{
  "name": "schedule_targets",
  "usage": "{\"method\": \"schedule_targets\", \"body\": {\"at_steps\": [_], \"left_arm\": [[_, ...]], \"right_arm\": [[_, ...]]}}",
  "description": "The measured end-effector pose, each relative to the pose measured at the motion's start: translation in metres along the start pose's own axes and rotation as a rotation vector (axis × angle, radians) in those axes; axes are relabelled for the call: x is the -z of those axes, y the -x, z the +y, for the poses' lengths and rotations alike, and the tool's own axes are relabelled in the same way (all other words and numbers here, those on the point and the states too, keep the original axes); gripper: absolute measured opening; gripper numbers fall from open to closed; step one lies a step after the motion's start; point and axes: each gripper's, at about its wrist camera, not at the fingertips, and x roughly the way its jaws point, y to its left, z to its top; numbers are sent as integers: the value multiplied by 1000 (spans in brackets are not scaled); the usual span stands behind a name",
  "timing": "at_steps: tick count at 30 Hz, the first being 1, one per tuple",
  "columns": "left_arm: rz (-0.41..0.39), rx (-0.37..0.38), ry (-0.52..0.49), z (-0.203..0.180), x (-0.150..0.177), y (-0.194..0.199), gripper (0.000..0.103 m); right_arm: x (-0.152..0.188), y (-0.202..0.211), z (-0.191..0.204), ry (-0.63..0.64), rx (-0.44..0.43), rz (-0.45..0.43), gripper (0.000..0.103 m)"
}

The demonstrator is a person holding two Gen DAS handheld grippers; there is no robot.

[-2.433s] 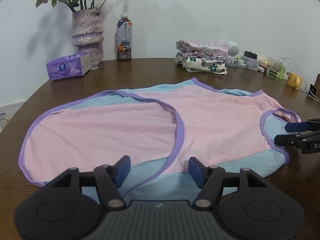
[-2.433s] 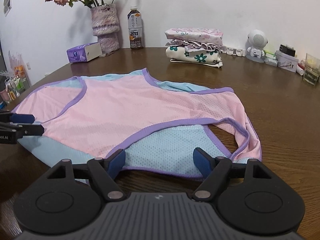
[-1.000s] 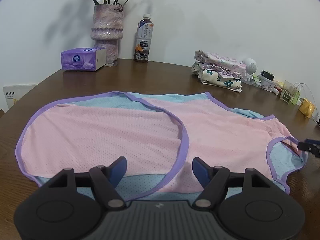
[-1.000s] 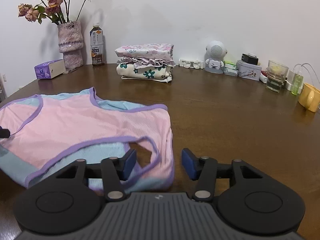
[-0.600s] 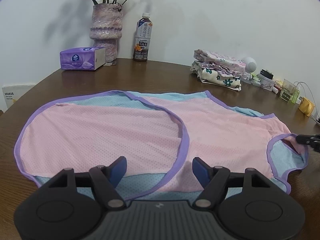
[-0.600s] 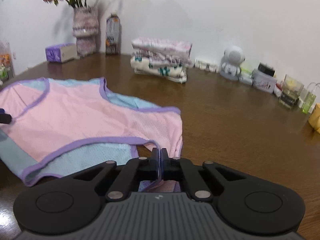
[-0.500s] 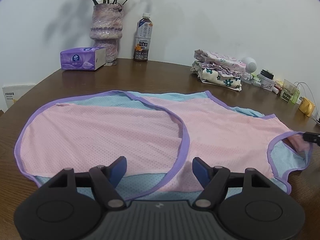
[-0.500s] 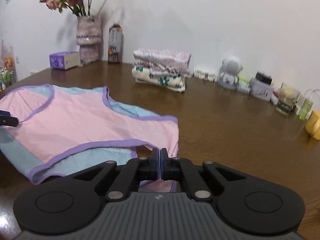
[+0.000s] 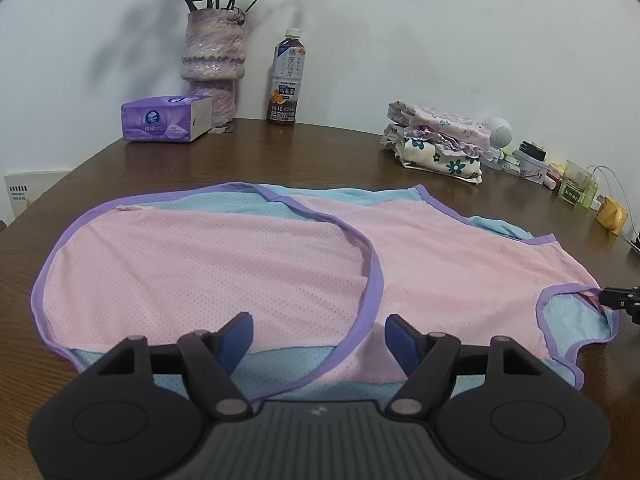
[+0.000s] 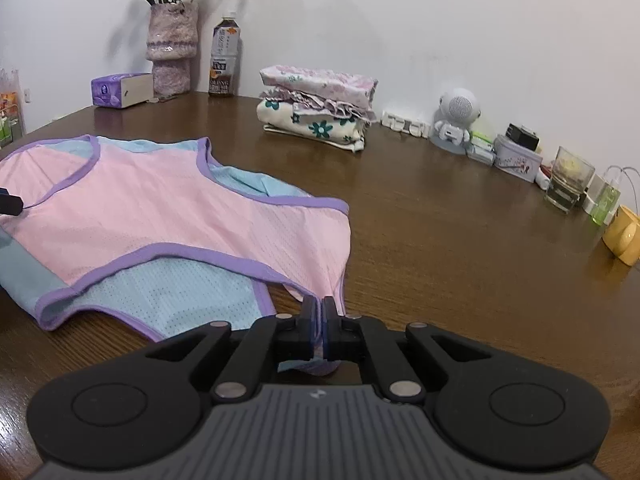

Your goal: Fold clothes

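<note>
A pink and light-blue mesh vest [image 9: 248, 272] with purple trim lies spread flat on the brown wooden table [image 9: 320, 152]. My left gripper [image 9: 318, 330] hovers open over the vest's near edge, with nothing between its blue pads. My right gripper [image 10: 319, 312] is shut on the vest's [image 10: 168, 216] shoulder strap at the near right corner, and pink fabric shows between its pads. Its dark tips [image 9: 618, 300] appear at the right edge of the left wrist view, holding that strap. The left gripper's tip [image 10: 10, 204] shows at the left edge of the right wrist view.
A stack of folded floral clothes [image 10: 316, 108] sits at the back. A vase of flowers [image 9: 214, 60], a tea bottle [image 9: 286, 80] and a purple tissue box [image 9: 166, 118] stand far left. A small white robot figure [image 10: 454, 120], boxes, a glass [image 10: 568, 178] and a yellow cup [image 10: 624, 236] line the right.
My right gripper moved to the vest's right shoulder strap and shut on it, then lifted it slightly. My left gripper stayed open and almost still over the near edge.
</note>
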Motion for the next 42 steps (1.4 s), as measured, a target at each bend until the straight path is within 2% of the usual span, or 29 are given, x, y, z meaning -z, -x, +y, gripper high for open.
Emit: {"method": "schedule_targets", "body": {"at_steps": [2, 4, 10, 15, 20, 25, 28, 32, 36, 37, 39, 40, 41, 42], "left_arm": [[1, 2, 2, 0, 0, 0, 72], [4, 12, 14, 2, -1, 1, 72], [-15, 29, 15, 5, -11, 7, 72], [-33, 37, -9, 12, -38, 9, 72], [-18, 70, -19, 18, -83, -7, 72], [72, 95, 6, 25, -119, -51, 72], [140, 78, 66, 36, -130, -84, 70], [193, 36, 165, 53, -136, -116, 60], [203, 55, 254, 70, -140, -132, 53], [201, 60, 269, 73, -141, -134, 47], [204, 61, 276, 76, -142, -139, 30], [207, 62, 275, 78, -142, -141, 10], [210, 63, 275, 79, -142, -144, 1], [204, 67, 272, 80, -141, -145, 2]], "right_arm": [[0, 2, -3, -32, -14, 5, 15], [-4, 7, -6, -65, -28, -9, 35], [-17, 13, -5, -98, -55, -32, 44], [-38, 5, -2, -126, -97, -46, 45], [-86, -27, 11, -159, -188, -24, 44], [-130, -82, 38, -186, -286, 68, 35], [-154, -123, 56, -195, -293, 126, 35], [-173, -171, 72, -239, -293, 183, 35], [-178, -202, 83, -251, -279, 226, 33], [-178, -206, 85, -255, -287, 233, 21], [-177, -208, 87, -258, -308, 235, 7], [-178, -206, 86, -260, -312, 223, 4], [-180, -203, 84, -264, -314, 211, 4], [-181, -199, 81, -274, -320, 194, 3]]}}
